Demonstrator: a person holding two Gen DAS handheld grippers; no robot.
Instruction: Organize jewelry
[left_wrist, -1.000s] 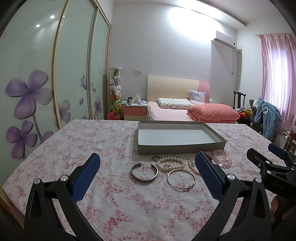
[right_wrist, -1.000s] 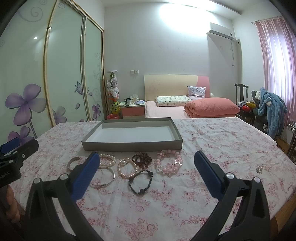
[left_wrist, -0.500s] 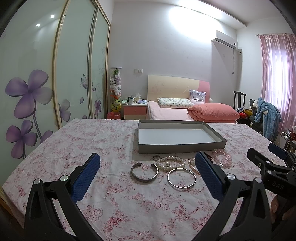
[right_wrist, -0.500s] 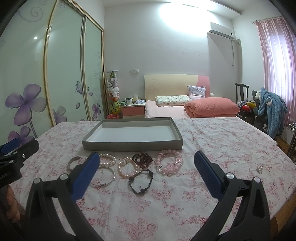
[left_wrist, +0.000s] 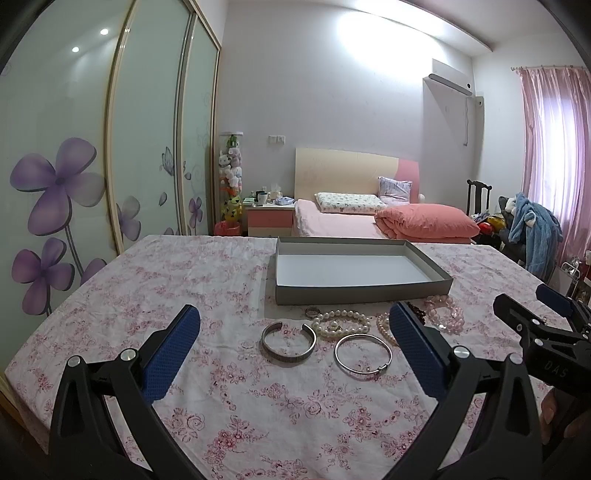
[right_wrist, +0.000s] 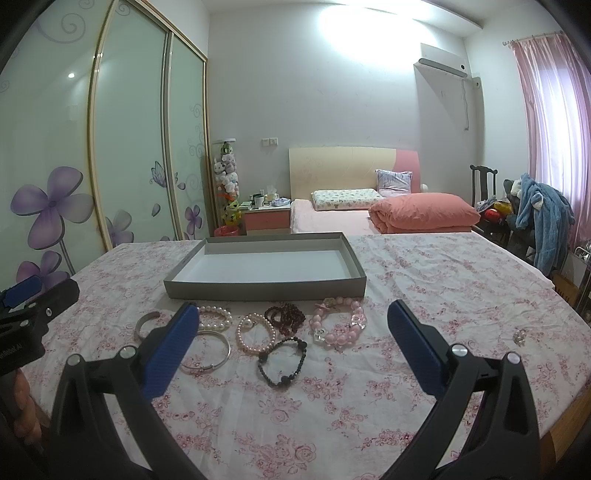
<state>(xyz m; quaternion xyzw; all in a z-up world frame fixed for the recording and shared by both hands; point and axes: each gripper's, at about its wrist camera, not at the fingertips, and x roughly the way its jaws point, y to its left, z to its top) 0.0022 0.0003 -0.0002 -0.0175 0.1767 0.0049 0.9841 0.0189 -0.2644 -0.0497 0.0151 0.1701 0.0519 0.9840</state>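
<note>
**Seven bracelets and two small pieces before one grey tray**

On the floral tablecloth (right_wrist: 443, 280), left to right: one open silver cuff (left_wrist: 289, 343), one white pearl bracelet (left_wrist: 341, 323), one thin silver bangle (left_wrist: 363, 353), one pink pearl bracelet (right_wrist: 255, 334), one dark red bead bracelet (right_wrist: 286, 315), one black bead bracelet (right_wrist: 282, 363), one chunky pink bracelet (right_wrist: 338, 326). A small ring (left_wrist: 312, 312) lies just before the grey tray (right_wrist: 264, 290); a tiny piece, perhaps another ring (right_wrist: 520, 336), sits well apart on the right.

The left gripper (left_wrist: 293, 349) hovers level above the cuff, jaws spread wide, grasping nothing. The right gripper (right_wrist: 290, 345) does likewise over the beads. Its body reads "DAS" in the left wrist view.
</note>
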